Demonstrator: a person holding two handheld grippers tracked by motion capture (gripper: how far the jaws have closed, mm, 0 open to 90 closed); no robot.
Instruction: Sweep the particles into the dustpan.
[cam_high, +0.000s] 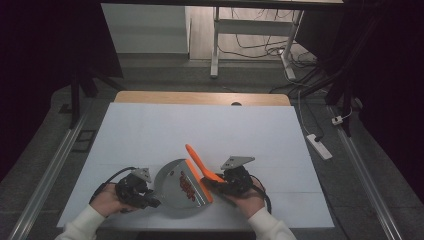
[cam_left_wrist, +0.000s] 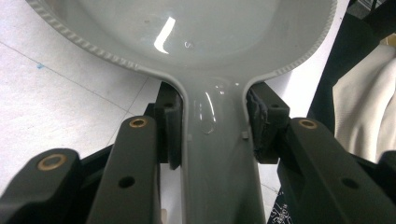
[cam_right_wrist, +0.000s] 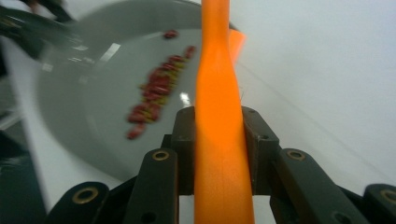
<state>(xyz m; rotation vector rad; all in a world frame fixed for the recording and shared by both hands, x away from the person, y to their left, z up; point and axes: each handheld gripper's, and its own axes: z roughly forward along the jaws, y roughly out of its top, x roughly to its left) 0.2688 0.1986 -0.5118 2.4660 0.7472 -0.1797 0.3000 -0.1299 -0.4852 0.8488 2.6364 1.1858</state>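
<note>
A grey round pan (cam_high: 172, 182) sits tilted near the table's front edge, with a streak of small red and yellowish pieces (cam_high: 186, 186) inside it. In the left gripper view the pan's grey handle (cam_left_wrist: 215, 158) runs between the jaws, and my left gripper (cam_left_wrist: 215, 126) is shut on it. My left gripper (cam_high: 149, 201) sits at the pan's left. My right gripper (cam_high: 216, 183) is shut on the handle of an orange scraper (cam_high: 200, 162). The scraper's blade lies along the pan's right rim. The right gripper view has the orange scraper (cam_right_wrist: 222, 116) clamped in my right gripper (cam_right_wrist: 219, 135), beside the red pieces (cam_right_wrist: 154, 98) in the pan (cam_right_wrist: 79, 121).
A white sheet (cam_high: 200, 130) covers the table, with a strip of wooden tabletop (cam_high: 200, 97) at the far edge. A white power strip (cam_high: 320, 146) lies on the floor at the right. Desk legs and cables stand beyond the table.
</note>
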